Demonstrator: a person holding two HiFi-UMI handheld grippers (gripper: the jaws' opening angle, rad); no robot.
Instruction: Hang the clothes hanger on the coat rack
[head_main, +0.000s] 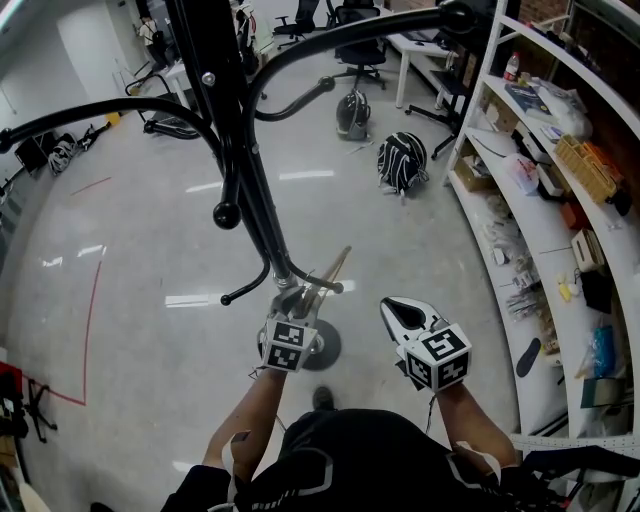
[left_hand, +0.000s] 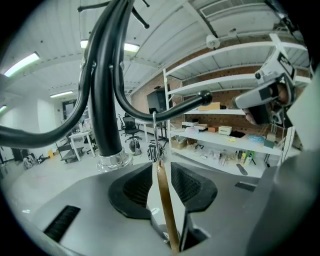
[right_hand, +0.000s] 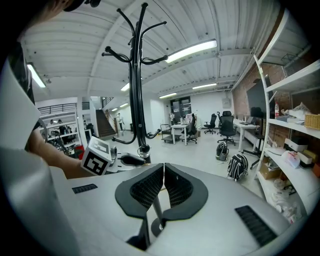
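hanger looks hooked on coat rack arm; we call hang nearly done. left hand-held gripper jaws apart, hanger loose between (no squeeze). right hand-held gripper jaws together, empty. remaining: back left out.

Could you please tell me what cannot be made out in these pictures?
1. Whether the hanger hook sits over the coat rack arm: left gripper view, thin wire blends into the dark arm.
2. The hanger's full shape: head view, the left gripper covers most.
3. Items on the shelves: all views, too small.
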